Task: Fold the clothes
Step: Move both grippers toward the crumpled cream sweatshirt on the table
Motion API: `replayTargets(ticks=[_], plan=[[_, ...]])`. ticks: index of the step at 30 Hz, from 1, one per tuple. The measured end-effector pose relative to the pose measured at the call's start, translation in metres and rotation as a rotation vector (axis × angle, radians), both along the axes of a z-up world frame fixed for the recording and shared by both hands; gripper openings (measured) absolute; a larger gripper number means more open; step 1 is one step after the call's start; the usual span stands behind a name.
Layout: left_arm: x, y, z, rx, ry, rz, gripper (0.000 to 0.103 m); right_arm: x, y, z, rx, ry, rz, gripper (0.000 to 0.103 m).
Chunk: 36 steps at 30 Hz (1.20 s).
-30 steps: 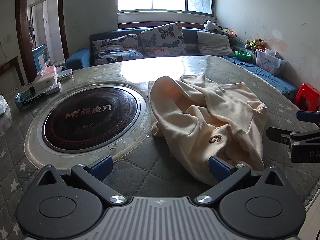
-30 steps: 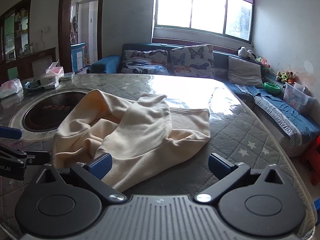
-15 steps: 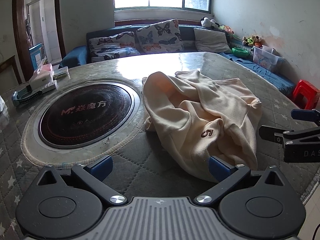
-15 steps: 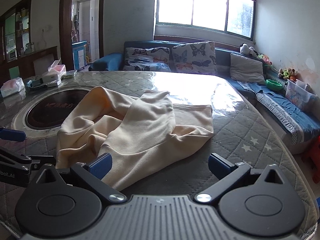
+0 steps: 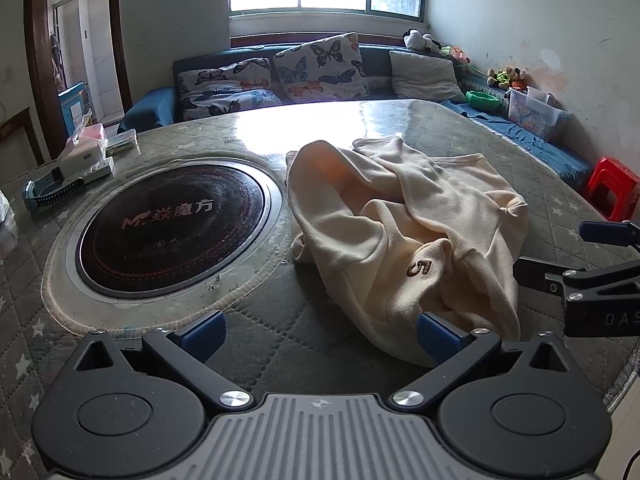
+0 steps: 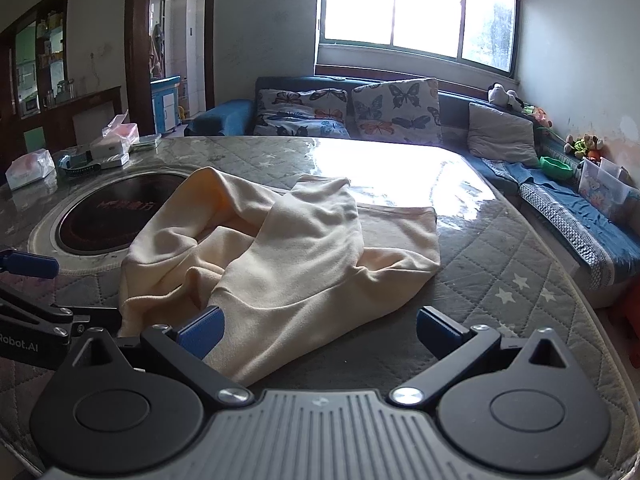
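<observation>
A cream garment (image 5: 400,232) with a brown "5" lies crumpled on the quilted grey table (image 5: 280,320); it also shows in the right wrist view (image 6: 288,256). My left gripper (image 5: 320,334) is open and empty, hovering at the garment's near left edge, its right fingertip over the hem. My right gripper (image 6: 320,330) is open and empty, its left fingertip over the garment's near edge. The right gripper also shows at the right edge of the left wrist view (image 5: 560,258); the left gripper also shows at the left edge of the right wrist view (image 6: 64,290).
A round black cooktop (image 5: 172,228) is set into the table left of the garment. Tissue boxes (image 5: 86,152) and a blue object (image 5: 44,194) sit at the far left. A sofa with butterfly cushions (image 5: 316,68) stands behind. A red stool (image 5: 612,196) stands at right.
Both grippers have drawn back and up slightly, so the garment looks a little farther and lower in view. The garment has not moved. Both stay open.
</observation>
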State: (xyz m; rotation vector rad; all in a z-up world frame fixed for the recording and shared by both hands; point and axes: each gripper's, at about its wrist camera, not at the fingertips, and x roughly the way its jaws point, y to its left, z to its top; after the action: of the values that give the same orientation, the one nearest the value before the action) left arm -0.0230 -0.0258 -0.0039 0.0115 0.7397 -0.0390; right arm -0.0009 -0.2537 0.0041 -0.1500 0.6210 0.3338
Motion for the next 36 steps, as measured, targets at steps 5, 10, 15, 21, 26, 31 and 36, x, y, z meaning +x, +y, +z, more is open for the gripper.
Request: replayTargets(ticks=[5,10,15,21,26,31,36], plan=[[0.003,0.001,0.000,-0.001,0.005,0.001,0.103,0.003,0.004,0.000,-0.006,0.000,0.007,0.103],[0.005,0.001,0.001,-0.001,0.006,-0.001,0.103,0.005,0.004,0.001,-0.003,-0.002,0.003,0.103],[0.008,0.002,0.004,-0.001,0.004,0.001,0.103,0.009,0.006,0.002,-0.002,0.001,0.005,0.103],[0.016,0.003,0.007,0.010,0.001,-0.001,0.103,0.017,0.007,0.002,-0.001,0.006,0.008,0.103],[0.026,0.003,0.014,0.023,-0.012,-0.006,0.103,0.028,0.009,0.003,-0.001,0.005,0.015,0.103],[0.044,0.003,0.019,0.046,-0.023,0.002,0.103,0.044,0.013,0.003,-0.003,0.012,0.021,0.103],[0.066,0.002,0.021,0.063,-0.030,0.007,0.103,0.059,0.017,0.003,-0.002,0.016,0.032,0.103]])
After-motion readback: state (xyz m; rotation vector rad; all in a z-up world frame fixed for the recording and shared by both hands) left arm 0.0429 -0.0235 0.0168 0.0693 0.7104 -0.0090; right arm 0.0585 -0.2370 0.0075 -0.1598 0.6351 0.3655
